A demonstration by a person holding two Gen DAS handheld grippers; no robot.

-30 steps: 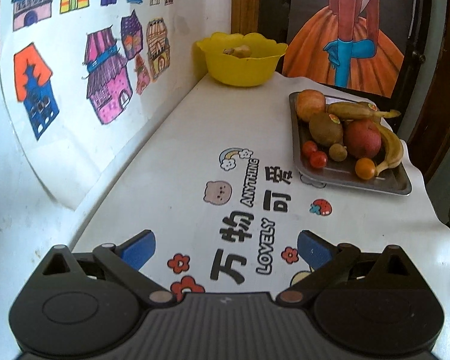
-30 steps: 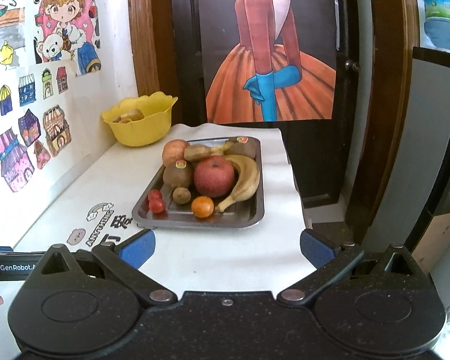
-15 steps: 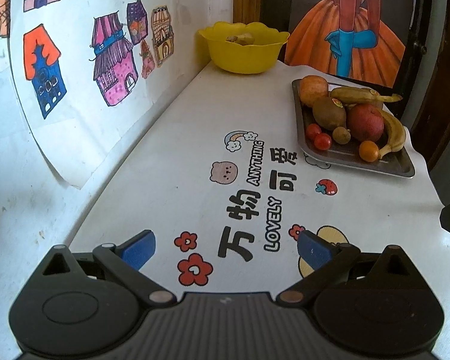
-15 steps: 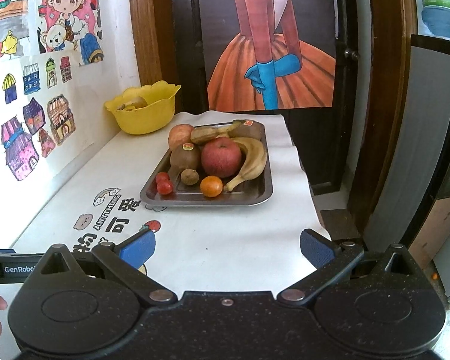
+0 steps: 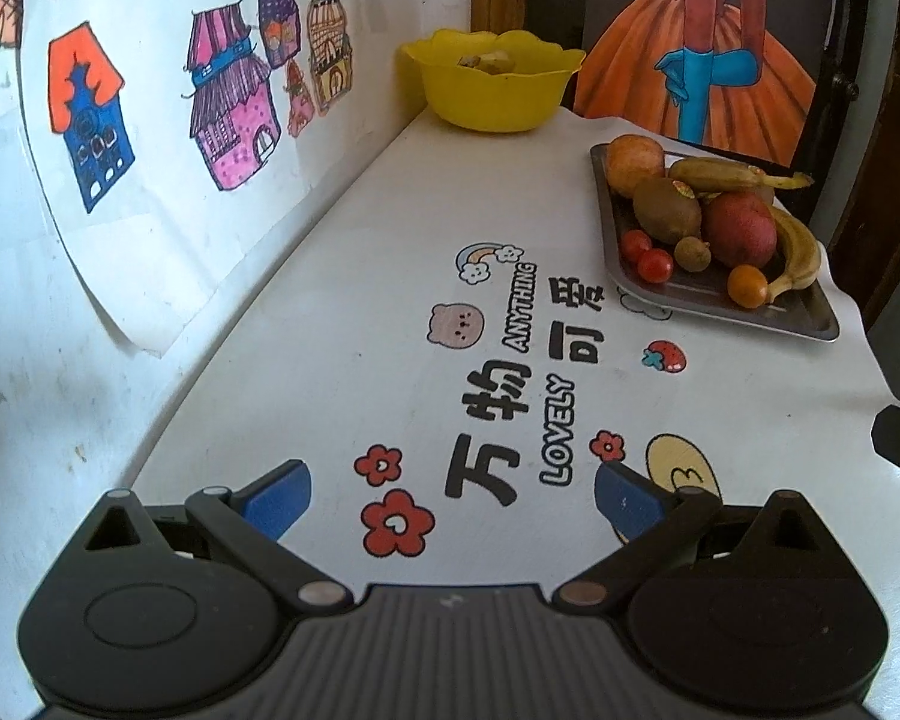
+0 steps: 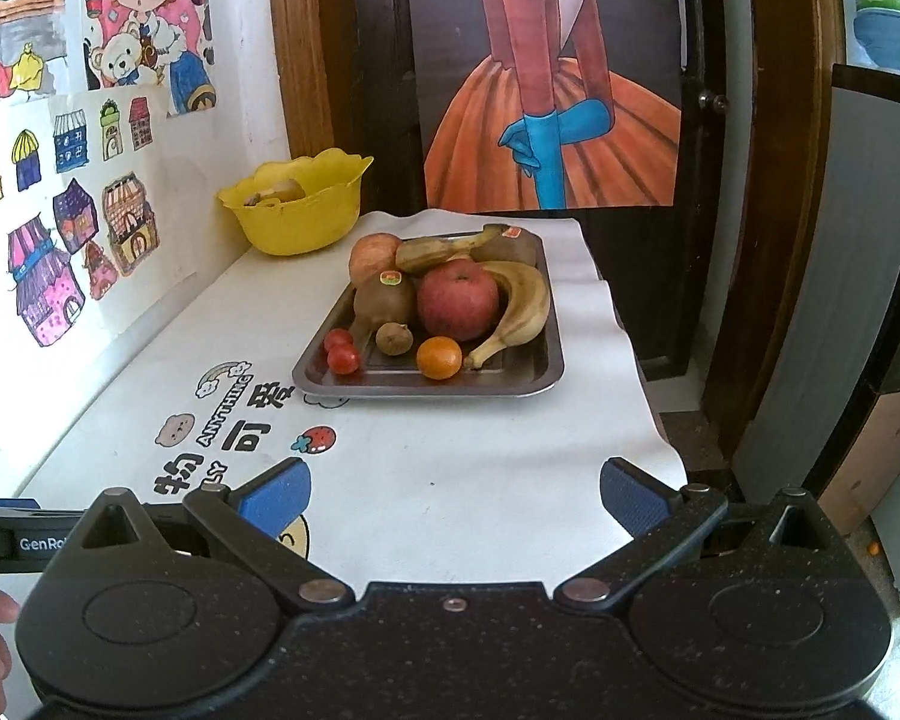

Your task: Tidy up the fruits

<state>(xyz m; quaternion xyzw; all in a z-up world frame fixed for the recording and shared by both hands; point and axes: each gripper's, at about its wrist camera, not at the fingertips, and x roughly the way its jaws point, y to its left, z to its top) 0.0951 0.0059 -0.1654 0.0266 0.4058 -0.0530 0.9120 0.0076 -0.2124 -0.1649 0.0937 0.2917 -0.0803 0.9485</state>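
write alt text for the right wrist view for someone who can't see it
A metal tray of fruit, holding a red apple, bananas, kiwis, a small orange and cherry tomatoes, sits on a white printed tablecloth. The open right gripper hangs empty in front of it, and a yellow bowl stands behind.

Bright, even daylight, sharp focus throughout, with fisheye bending and dark corners.

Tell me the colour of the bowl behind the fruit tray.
Yellow: the bowl with a wavy rim shows best in the right wrist view.
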